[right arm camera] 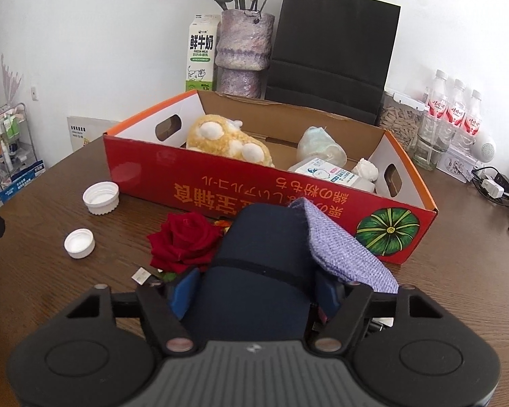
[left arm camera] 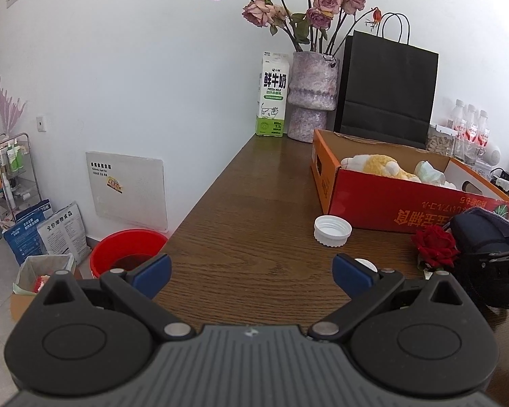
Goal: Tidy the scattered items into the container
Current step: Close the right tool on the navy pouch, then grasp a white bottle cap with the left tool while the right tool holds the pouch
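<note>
Looking along the right wrist view from left to right: at the left of the frame two white bottle caps lie on the brown table (right arm camera: 34, 291), a larger cap (right arm camera: 101, 197) just in front of the box and a smaller cap (right arm camera: 79, 243) nearer the camera. Right of them, left of centre, lies a red rose (right arm camera: 183, 240), touching the dark bundle beside it. Low in the centre, the right gripper (right arm camera: 254, 291) has its blue pads set against both sides of a navy cloth bundle (right arm camera: 261, 264); they look clamped on it, though the bundle hides the contact on the right. A lilac woven flap (right arm camera: 346, 254) hangs loose off the bundle to the right. Across the upper middle stands the red cardboard box (right arm camera: 220, 183), already holding a yellow plush toy (right arm camera: 227, 142), a crumpled pale wrapper and a small white bottle.

In the left wrist view, the left gripper (left arm camera: 251, 274) hangs over bare table at the bottom of the frame with its jaws wide apart and nothing between them.

The risks, as judged from here: soft cloth can slide through the pads on lifting; the loose flap may catch the box's front wall; the rose, touching the bundle, may be dragged along; and a low carry could shove the box.
</note>
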`<state>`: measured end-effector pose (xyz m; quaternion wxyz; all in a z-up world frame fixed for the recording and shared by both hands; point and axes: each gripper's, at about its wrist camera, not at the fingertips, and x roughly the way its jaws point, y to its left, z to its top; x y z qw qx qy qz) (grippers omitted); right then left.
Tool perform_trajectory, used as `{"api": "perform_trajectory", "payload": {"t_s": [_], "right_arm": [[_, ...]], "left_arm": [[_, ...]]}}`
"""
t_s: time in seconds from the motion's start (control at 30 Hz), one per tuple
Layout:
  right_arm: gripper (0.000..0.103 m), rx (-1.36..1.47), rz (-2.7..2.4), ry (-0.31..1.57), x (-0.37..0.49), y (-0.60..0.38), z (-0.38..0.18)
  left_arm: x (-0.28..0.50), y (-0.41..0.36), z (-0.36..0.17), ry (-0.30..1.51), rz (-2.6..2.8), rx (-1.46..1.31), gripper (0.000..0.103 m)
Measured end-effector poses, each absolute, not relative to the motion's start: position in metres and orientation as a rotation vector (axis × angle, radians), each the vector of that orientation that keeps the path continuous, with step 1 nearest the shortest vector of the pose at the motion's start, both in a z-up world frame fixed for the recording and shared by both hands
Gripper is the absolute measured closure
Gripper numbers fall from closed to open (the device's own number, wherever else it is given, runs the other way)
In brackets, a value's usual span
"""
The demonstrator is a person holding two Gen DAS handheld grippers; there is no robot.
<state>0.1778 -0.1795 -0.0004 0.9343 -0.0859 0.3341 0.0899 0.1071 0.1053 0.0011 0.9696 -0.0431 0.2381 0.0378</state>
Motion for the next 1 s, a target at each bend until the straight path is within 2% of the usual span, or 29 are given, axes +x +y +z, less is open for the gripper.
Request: {"api": "perform_trajectory", "payload": {"t_s": [0.2,0.9,1.0], "right_arm": [[0.036,-0.147,0.206,0.656,0.169,-0.187,0.004],[0.037,-0.061,0.237,0.511,0.148,-0.215,0.035],[0.037,-0.054,0.234,0.495,0.149,-0.219,0.039]], "left_arm": [[0.108,0.098,0.004,0.48,0.072,-0.071,0.0],[0.156,0.039,-0.011,0.582,-0.041,0.034,0.0],[0.164,0.034,-0.012,0.602,-0.058,0.043,0.007]]}}
